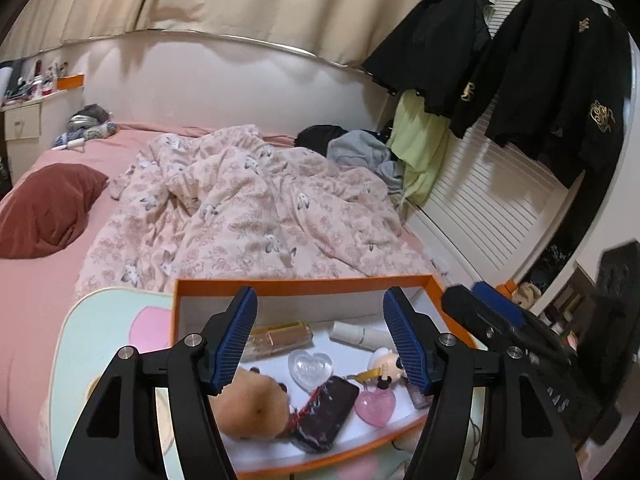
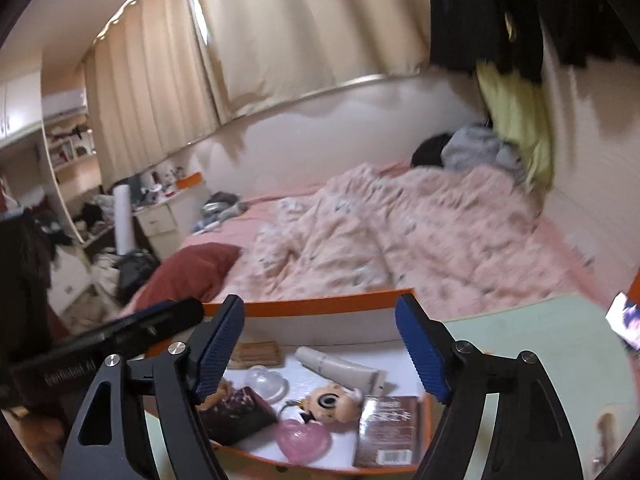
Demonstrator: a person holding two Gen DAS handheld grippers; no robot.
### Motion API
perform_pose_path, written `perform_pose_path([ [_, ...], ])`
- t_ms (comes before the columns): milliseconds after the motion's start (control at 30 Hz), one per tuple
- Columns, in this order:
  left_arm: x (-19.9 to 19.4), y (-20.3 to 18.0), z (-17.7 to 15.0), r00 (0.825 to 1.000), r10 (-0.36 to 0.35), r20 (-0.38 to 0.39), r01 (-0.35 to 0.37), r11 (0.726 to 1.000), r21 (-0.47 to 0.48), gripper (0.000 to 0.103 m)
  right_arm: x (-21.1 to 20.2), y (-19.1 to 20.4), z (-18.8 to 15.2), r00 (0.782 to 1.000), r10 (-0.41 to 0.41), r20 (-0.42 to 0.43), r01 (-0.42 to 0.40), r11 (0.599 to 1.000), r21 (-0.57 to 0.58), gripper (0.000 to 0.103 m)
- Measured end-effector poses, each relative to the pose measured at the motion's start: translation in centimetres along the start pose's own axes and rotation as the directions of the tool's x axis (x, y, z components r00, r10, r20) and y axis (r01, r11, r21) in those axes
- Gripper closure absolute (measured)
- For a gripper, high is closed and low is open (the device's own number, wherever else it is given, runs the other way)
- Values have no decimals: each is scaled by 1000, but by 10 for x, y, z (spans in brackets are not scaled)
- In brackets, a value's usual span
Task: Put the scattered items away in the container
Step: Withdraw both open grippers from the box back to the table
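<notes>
A wide bed [image 1: 48, 288] in smooth pink sheeting fills the room, with a rumpled, floral-printed quilt [image 1: 240, 216] heaped over it and a dark red pillow [image 1: 44, 208] slumped at one side. On the near end of the bed lies a pale mint board [image 2: 532, 344] with a rounded corner, and on that sits the container [image 1: 304, 285], a shallow rectangular box with orange cardboard walls and a white inner floor. The scattered items lie inside it: a soft tan plush toy [image 1: 250, 408], a glossy dark phone [image 1: 330, 412], a slim book with a brown cover [image 2: 390, 428] propped against the right-hand wall, a white cylindrical tube [image 2: 340, 368], a squarish amber glass bottle [image 1: 280, 336], a big-headed doll figure [image 2: 332, 398], a pink translucent heart [image 1: 376, 404] and a clear faceted heart [image 1: 311, 366] (both look like moulded plastic or glass). The left gripper [image 1: 320, 340] hangs above the box with its ribbed blue pads well apart and nothing between them; the right gripper [image 2: 320, 348] is likewise spread wide and empty over the box.
</notes>
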State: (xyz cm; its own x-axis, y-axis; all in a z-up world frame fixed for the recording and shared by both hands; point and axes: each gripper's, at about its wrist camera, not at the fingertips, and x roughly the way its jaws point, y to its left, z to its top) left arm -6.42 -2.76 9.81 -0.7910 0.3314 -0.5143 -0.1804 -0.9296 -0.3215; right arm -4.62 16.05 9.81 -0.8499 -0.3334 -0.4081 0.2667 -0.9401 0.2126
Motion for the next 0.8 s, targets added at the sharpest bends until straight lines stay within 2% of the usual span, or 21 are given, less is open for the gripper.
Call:
perform_pose_path([
  [133,-24,-5,-3,1000,-14,24,14,1000,5,37,-20,0,-4,1000,7,-4,-7,1000,14,25],
  [300,-52,-14,-20,997,47,62,-51,997,62,34,-48,-4,-23,999,44,-14,-44,998,40,24],
  [367,-61,-19,-32,997,60,38,-63,995,82,27,-58,1,-33,998,27,-51,-27,1000,5,23],
  [600,-76,-33,-91,994,61,-85,-50,990,128,27,-78,18,-80,980,-8,-199,-15,994,-110,19],
  [800,-64,-33,-130,973,160,-169,-129,976,178,27,-70,13,-109,956,-65,-287,24,990,-141,19],
])
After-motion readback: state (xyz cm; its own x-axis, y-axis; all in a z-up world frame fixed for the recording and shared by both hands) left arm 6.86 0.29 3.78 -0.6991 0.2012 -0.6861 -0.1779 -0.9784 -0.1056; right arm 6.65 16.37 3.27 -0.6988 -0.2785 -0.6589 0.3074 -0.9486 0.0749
